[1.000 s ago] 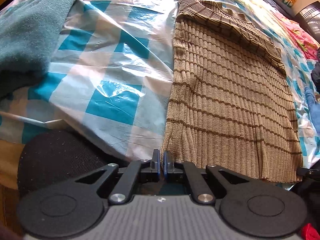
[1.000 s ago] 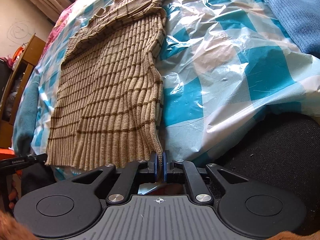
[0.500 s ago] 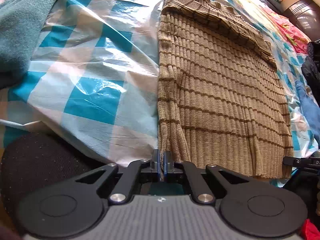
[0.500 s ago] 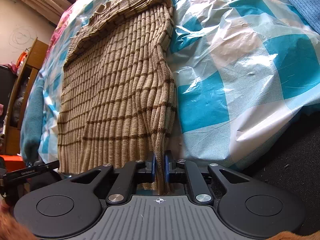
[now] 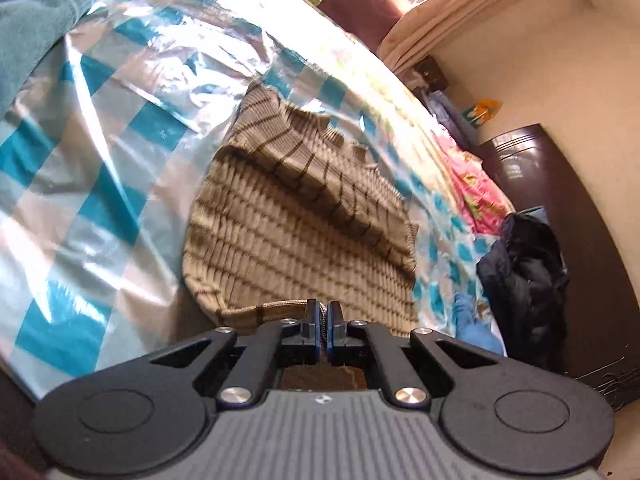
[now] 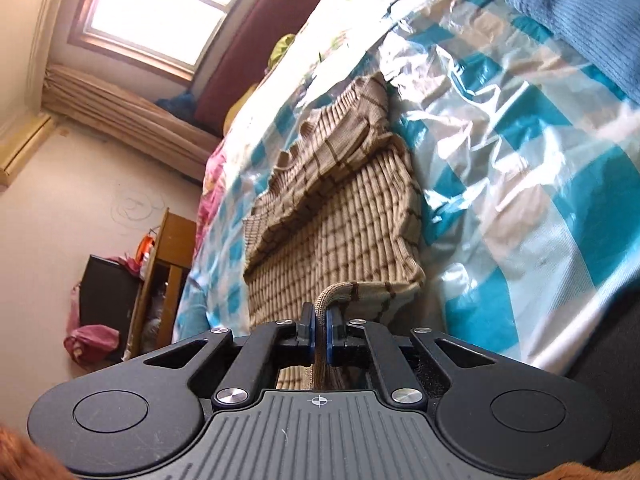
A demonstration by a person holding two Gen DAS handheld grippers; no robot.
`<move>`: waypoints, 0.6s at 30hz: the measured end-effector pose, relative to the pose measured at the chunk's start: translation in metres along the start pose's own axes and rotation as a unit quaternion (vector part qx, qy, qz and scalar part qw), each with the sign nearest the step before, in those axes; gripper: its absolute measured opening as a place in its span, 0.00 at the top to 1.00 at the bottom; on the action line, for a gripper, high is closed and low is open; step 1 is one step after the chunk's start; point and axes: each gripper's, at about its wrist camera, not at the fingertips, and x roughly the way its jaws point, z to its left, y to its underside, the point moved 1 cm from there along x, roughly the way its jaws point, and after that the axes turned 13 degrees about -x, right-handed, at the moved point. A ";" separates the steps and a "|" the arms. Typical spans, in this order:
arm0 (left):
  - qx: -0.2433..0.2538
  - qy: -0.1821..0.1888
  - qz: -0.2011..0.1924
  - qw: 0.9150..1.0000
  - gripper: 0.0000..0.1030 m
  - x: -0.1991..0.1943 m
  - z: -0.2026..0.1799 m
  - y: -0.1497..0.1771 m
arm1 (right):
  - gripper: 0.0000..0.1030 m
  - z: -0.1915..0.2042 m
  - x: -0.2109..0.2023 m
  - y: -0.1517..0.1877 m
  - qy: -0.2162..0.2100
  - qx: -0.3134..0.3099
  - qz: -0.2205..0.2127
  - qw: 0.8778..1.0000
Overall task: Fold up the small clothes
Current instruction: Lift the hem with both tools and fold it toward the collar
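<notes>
Nearest in the left wrist view, the left gripper (image 5: 322, 312) has its tongs pinched tight on the bottom edge of the tan sweater (image 5: 304, 216). The blue pads (image 5: 316, 320) press the knit from both sides, and the edge is lifted off the bed. To the left of the pads, the hem curls up into a rounded fold.

In the right wrist view, the right gripper (image 6: 320, 320) also has its tongs pinched on the sweater (image 6: 340, 232). A thick roll of the knit hem pokes up between the two blue pads (image 6: 307, 328) and hangs down behind them. The jaws are squeezing in on it.

A little farther, the sweater lies on the bed. It is ribbed and has thin brown stripes. Its near part is raised by the two grippers and bends over the flat part. At its far end a sleeve is folded across the body.

Under the sweater is a shiny plastic sheet (image 5: 100, 168) with blue and white squares. It is crinkled and catches the light.

Far left in the left wrist view lies a teal knit cloth (image 5: 28, 36). Far right in the right wrist view lies a blue knit cloth (image 6: 584, 16). Both are well apart from the sweater.

Beyond the bed a dark pile of clothes (image 5: 524, 264) sits by a brown cupboard (image 5: 576, 216). A bright window (image 6: 160, 4) is on the far wall.
</notes>
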 end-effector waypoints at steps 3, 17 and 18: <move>-0.001 0.020 -0.013 1.000 0.91 0.005 -0.009 -0.025 | 0.94 0.004 0.009 -0.025 -0.002 -0.002 -0.015 1.000; 0.021 0.039 -0.099 0.994 0.93 0.075 -0.041 -0.147 | 0.95 -0.001 0.103 -0.155 0.016 -0.004 -0.065 0.998; 0.037 0.023 -0.100 0.994 0.93 0.085 -0.040 -0.150 | 0.95 -0.005 0.117 -0.162 0.032 -0.004 -0.062 0.998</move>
